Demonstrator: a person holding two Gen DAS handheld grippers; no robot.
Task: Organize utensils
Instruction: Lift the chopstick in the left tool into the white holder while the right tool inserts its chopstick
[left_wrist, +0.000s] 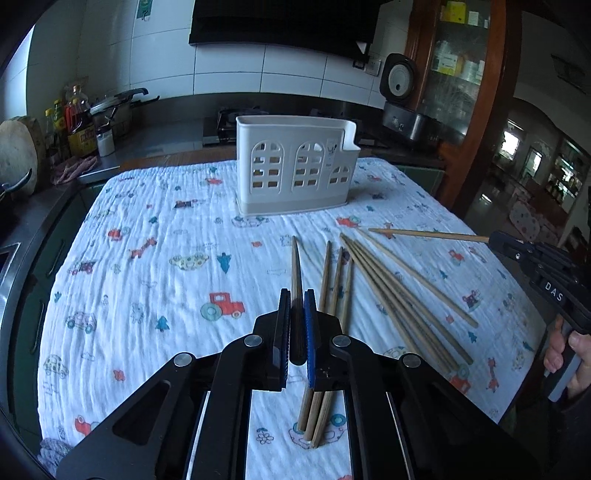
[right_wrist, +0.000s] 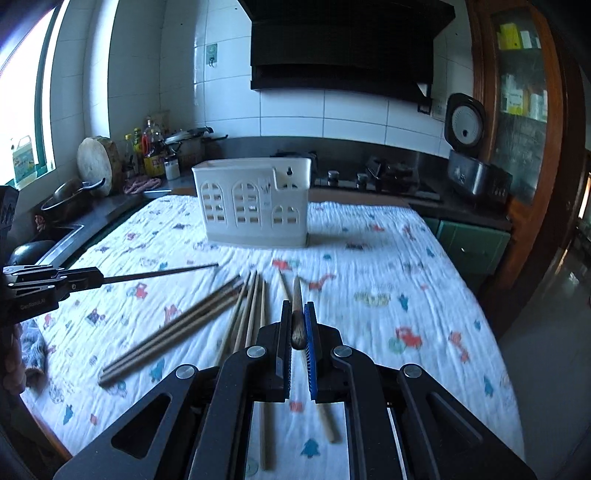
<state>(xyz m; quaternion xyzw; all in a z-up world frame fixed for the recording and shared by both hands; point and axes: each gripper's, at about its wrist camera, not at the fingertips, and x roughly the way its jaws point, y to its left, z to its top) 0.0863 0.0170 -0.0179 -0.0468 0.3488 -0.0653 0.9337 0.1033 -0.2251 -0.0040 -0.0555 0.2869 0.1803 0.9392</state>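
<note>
My left gripper (left_wrist: 296, 308) is shut on one wooden chopstick (left_wrist: 296, 266), which points ahead above the cloth. The right gripper (right_wrist: 297, 314) is likewise shut on a chopstick (right_wrist: 296, 291). In the left wrist view the right gripper (left_wrist: 496, 240) comes in from the right, its stick (left_wrist: 424, 234) aimed left. In the right wrist view the left gripper (right_wrist: 99, 279) enters from the left with its stick (right_wrist: 159, 275). Several loose chopsticks (left_wrist: 399, 295) (right_wrist: 184, 325) lie fanned on the cloth between them. A white utensil holder (left_wrist: 295, 166) (right_wrist: 255, 201) stands upright at the far side.
A printed white cloth (left_wrist: 166, 258) covers the table. Behind it a counter holds a gas stove (right_wrist: 388, 177), a rice cooker (right_wrist: 465, 147), oil bottles (left_wrist: 79, 122), a pot (left_wrist: 114, 107) and a chopping block (right_wrist: 98, 162). A hand (left_wrist: 569, 354) holds the right gripper's grip.
</note>
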